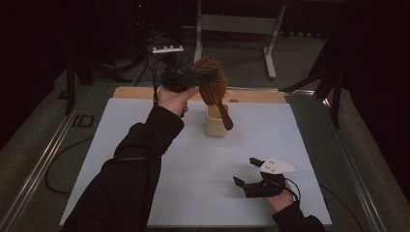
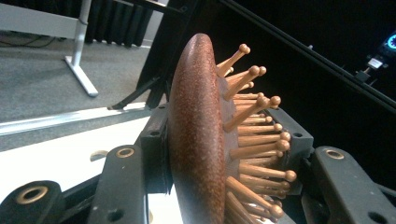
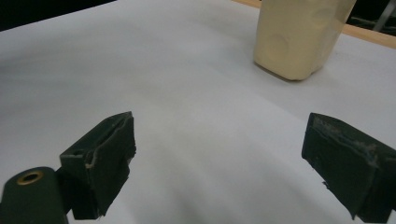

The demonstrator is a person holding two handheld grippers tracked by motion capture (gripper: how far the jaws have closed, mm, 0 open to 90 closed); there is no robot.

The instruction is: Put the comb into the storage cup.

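Hairbrush held up over a cream cup on the white worktop.

The left tongs (image 1: 200,77) are clamped on the head of a wooden hairbrush (image 1: 212,86), lifted above the worktop (image 1: 145,159); in the left gripper view the brush (image 2: 198,140) sits edge-on between the black jaws, its rounded brown back to one side and its knob-tipped wooden bristles pointing to the other. In the high view its handle hangs down and slants toward the cream cup (image 1: 215,126), crossing the cup's rim; whether it touches cannot be told. The right tongs (image 1: 247,170) rest low near the front of the worktop, well apart from the cup (image 3: 299,37), spread wide and holding nothing.
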